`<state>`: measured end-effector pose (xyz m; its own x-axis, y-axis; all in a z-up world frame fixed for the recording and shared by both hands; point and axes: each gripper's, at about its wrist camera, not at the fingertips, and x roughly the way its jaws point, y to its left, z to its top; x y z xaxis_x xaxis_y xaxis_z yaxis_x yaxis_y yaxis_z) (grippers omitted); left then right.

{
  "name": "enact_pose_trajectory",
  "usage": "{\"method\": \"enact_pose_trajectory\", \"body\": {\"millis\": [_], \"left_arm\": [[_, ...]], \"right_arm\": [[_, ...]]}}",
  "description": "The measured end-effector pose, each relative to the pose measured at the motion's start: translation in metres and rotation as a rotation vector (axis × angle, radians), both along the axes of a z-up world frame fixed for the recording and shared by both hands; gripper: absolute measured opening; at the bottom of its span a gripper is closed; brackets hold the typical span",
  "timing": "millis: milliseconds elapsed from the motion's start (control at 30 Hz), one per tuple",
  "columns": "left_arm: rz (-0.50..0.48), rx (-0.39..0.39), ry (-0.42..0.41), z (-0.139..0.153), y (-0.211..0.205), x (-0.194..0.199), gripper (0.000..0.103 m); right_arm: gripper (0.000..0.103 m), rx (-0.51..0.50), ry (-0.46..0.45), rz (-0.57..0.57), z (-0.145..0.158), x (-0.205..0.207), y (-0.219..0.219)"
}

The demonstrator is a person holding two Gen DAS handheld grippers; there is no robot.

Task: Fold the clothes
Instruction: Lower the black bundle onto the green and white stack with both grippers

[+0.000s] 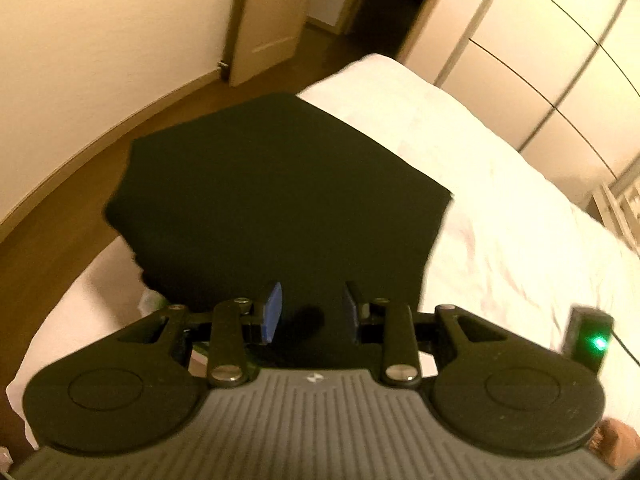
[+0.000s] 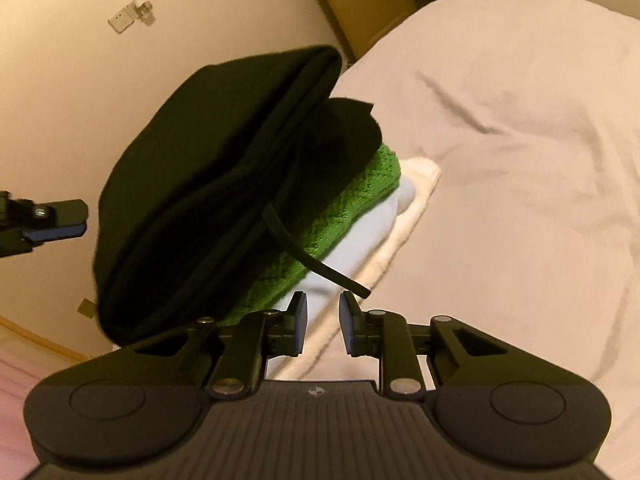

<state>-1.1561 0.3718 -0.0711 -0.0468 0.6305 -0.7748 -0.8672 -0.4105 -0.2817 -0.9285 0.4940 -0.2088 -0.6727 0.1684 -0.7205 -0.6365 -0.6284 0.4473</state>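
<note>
White-sheeted bed (image 1: 500,208) filling the 3 o'clock side, creased. Wooden floor (image 1: 80,196) at 9 o'clock, meeting a cream wall (image 1: 100,40). Open door (image 1: 272,20) at 12 o'clock. Pale wardrobe panels (image 1: 560,60) toward 2 o'clock. Wall sockets (image 2: 120,20) at 11 o'clock, right wrist view.

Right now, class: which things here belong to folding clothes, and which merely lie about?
Job:
black garment
green knit
white folded pieces
bed
left gripper
right gripper

Lying about:
door
wardrobe
wall socket
</note>
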Motion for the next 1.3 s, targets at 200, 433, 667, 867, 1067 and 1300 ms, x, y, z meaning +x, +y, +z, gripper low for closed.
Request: {"method": "enact_pose_trajectory", "body": {"millis": [200, 433, 667, 867, 1067, 1300], "left_arm": [[-0.084, -0.050, 0.053, -0.009, 0.019, 0.029, 0.030], [-0.221, -0.085, 0.133, -0.010, 0.035, 0.057, 0.042], [-0.290, -0.153, 0.259, -0.028, 0.057, 0.077, 0.048], [-0.361, -0.210, 0.436, -0.046, 0.076, 0.095, 0.055], [-0.377, -0.184, 0.503, -0.054, 0.086, 0.097, 0.019], [-0.300, -0.082, 0.370, -0.034, 0.073, 0.072, 0.010]], "right_arm": [[0.029, 0.092, 0.053, 0.089, -0.008, -0.024, 0.002], [0.007, -0.010, 0.192, 0.098, -0.007, -0.016, 0.027], [0.006, -0.483, 0.488, -0.128, -0.027, 0.023, 0.060], [0.006, -0.700, 0.618, -0.226, -0.056, 0.033, 0.069], [0.007, -0.831, 0.686, -0.269, -0.070, 0.029, 0.069], [0.006, -0.919, 0.715, -0.266, -0.078, 0.023, 0.066]]}}
